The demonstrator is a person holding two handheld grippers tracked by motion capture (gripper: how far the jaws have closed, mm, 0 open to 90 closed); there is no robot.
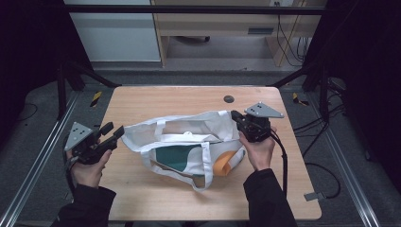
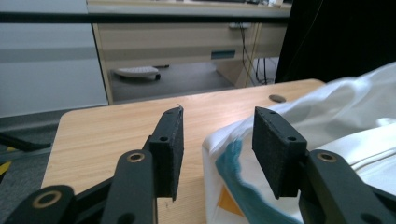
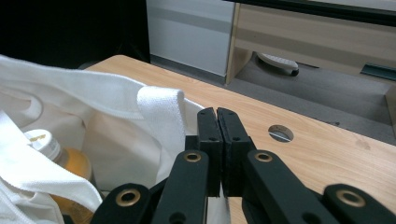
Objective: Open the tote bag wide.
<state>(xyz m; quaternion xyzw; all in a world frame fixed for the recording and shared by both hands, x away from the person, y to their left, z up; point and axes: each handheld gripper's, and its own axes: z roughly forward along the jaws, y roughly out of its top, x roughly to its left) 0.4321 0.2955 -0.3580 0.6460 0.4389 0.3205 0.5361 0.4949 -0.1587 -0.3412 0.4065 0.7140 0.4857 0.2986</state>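
Wooden table [image 1: 142,189] — perhaps office behind

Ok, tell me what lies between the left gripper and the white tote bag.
Bare wood: in the high view the left gripper stands just off the white tote bag, with table showing between.

I see a white tote bag [image 1: 189,142] on the light wood-grain desk [image 1: 142,189], with a teal patch and a tan-orange patch printed on its side. Inside the bag, toward its right end, sits an orange bottle [image 3: 65,163] with a white cap. Both hand-held grippers are black: the left hand-held gripper [image 2: 217,140] and the right hand-held gripper [image 3: 217,135], each with brass-coloured rivets and a grey plate. Beyond the bag, a dark round hole [image 1: 229,99] marks the desk. My sleeves [image 1: 265,198] are black.
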